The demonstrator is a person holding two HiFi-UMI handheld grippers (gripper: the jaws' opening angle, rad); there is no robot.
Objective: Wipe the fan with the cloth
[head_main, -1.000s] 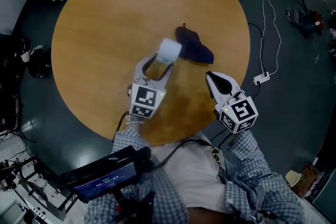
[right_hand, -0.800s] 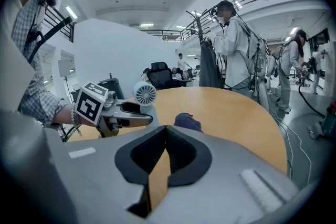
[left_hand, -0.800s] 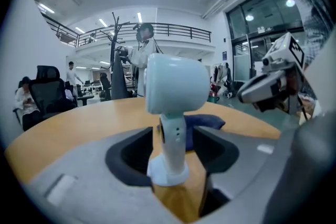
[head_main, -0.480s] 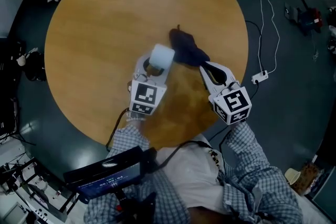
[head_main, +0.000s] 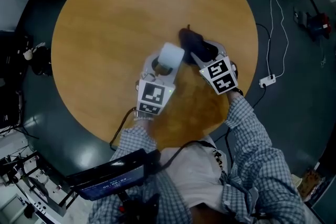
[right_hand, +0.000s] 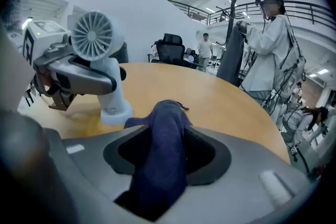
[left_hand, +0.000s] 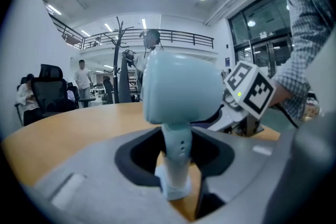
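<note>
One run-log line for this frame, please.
left gripper: jaws just closing, gripping stem of fan | right gripper: jaws just opened, astride dark blue cloth | wiping: not begun

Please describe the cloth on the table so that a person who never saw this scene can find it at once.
On the round wooden table, in the head view, look just right of the small pale fan. There a crumpled dark blue cloth lies between the right gripper's jaws, which have just been opening; it is the only dark, soft thing on the tabletop.
</note>
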